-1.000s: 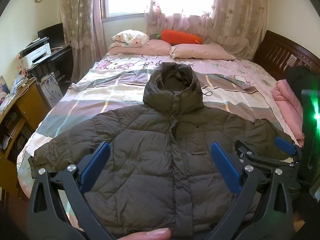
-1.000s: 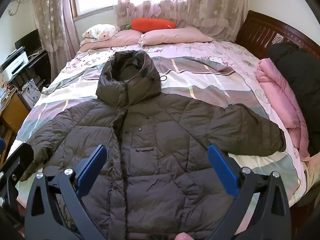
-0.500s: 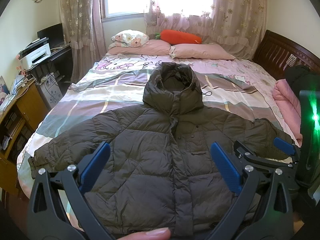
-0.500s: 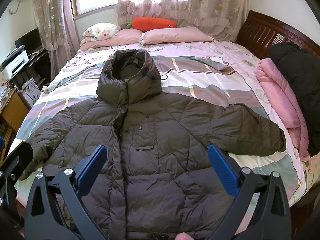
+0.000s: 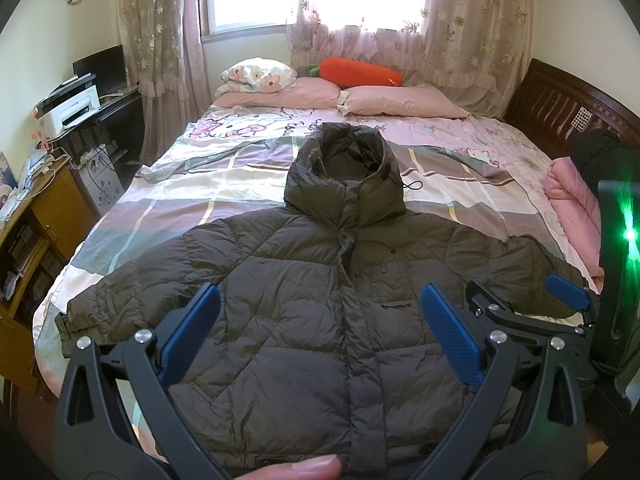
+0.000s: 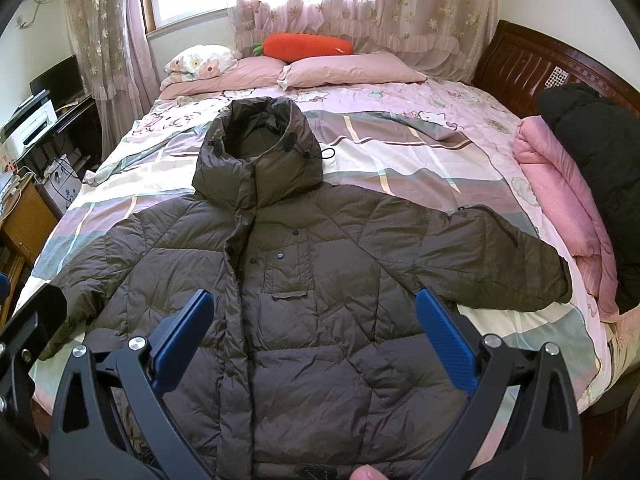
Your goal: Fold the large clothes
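The dark olive quilted hooded jacket (image 5: 320,288) lies flat, front up, sleeves spread, on the bed with the patchwork sheet (image 5: 240,184). The left gripper (image 5: 320,320) and the right gripper (image 6: 316,320) hover over its hem, both wide open and empty. A folded pink blanket (image 6: 560,184) and a black garment (image 6: 592,152) lie beside the right sleeve.

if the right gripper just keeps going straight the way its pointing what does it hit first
Most likely the front of the dark puffer jacket spread flat on the bed. The right gripper, open and empty, points down at the jacket's body; depth is hard to judge.
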`<move>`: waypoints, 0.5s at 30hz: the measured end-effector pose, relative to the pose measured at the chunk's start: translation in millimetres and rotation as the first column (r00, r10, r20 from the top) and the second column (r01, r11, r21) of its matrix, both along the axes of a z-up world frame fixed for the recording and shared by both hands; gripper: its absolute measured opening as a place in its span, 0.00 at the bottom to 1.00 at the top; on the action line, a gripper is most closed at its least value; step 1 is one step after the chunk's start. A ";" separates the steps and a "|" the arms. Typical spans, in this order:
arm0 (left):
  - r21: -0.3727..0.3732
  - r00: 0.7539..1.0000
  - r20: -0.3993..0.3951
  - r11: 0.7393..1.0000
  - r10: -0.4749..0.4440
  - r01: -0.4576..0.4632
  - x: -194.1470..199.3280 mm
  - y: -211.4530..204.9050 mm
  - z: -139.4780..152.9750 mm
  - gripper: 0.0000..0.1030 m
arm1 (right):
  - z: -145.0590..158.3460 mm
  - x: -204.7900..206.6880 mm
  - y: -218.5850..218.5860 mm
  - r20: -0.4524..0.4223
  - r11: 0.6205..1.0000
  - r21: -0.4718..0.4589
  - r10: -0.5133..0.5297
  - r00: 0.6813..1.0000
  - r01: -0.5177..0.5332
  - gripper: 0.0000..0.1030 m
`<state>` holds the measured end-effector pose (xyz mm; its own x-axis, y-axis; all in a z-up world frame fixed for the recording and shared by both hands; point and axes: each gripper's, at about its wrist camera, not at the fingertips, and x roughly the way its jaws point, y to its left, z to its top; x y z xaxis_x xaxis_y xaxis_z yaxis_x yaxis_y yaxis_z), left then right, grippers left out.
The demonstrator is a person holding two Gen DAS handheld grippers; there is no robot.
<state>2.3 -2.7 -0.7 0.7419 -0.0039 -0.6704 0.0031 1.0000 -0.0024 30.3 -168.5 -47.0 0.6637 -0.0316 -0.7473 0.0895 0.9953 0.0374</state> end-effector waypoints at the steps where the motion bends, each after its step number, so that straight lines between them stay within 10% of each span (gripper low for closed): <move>1: 0.000 1.000 0.000 1.000 0.000 0.000 0.0 0.0 0.0 0.98 | 0.4 0.4 -0.4 -0.001 1.000 0.000 0.000 1.000 0.000 0.98; 15: 0.000 1.000 -0.001 1.000 0.001 -0.001 -1.7 -1.8 -5.3 0.98 | -4.7 -0.8 4.6 -0.004 1.000 0.000 0.000 1.000 0.000 0.98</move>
